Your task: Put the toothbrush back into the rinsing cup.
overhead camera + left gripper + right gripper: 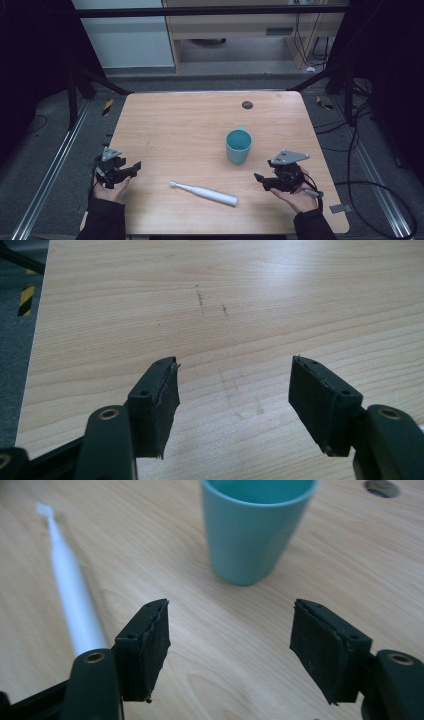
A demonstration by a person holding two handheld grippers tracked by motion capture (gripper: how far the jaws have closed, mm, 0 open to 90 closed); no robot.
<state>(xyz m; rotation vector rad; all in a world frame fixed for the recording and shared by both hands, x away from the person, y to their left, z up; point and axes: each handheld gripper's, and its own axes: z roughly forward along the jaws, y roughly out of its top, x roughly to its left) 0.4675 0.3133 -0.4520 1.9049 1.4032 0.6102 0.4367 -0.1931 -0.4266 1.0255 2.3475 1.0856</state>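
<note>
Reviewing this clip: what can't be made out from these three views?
- Cup: rim cut off by the top edge of the right gripper view; its bottom inside is too small to check in the high view.
- Toothbrush: its lower end is hidden behind the right tongs' near jaw; bristles blurred.
- Dark round spot on the table: too small to tell whether hole or cap.
- Left tongs: hand cut off by the bottom edge.

Wooden table [165, 125]: teal cup [238, 146] upright, white toothbrush [204, 193] flat.
</note>
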